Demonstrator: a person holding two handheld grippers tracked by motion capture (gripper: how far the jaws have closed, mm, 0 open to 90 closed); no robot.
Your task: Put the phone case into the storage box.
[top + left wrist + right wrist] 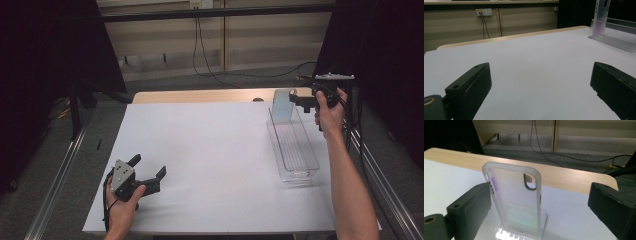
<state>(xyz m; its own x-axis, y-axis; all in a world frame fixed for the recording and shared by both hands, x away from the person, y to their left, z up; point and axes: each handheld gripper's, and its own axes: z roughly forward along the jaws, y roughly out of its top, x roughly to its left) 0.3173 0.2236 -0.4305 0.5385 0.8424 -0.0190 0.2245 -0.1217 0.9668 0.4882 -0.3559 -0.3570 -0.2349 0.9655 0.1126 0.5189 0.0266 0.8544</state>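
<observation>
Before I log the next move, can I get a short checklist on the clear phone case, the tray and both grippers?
1. Translucent phone case stands upright at the far end of the long clear plastic tray: ok.
2. Right gripper jaws open, not pressing the case: ok.
3. Case free of the right jaws: cannot tell; the left jaw sits right at its edge.
4. Left gripper open, nothing between its jaws: ok.
5. Left gripper far from the tray on the white table cover: ok.
</observation>
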